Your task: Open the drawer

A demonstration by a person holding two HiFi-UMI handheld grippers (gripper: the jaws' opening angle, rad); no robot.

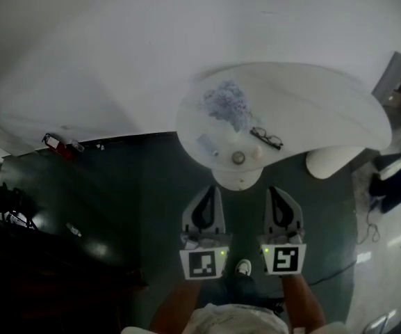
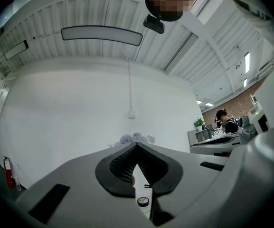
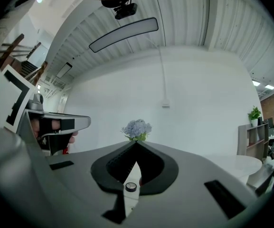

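Table (image 1: 311, 96) glossy white, rounded; left tongs (image 1: 213, 187), right tongs (image 1: 273, 189) pinched.

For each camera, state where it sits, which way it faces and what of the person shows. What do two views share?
Head view: on the head, steeply down at the white rounded table; forearms show.
Left gripper view: on the left gripper, toward the white wall; head above.
Right gripper view: on the right gripper, likewise; head, fingers.
Shared: bluish flowers.
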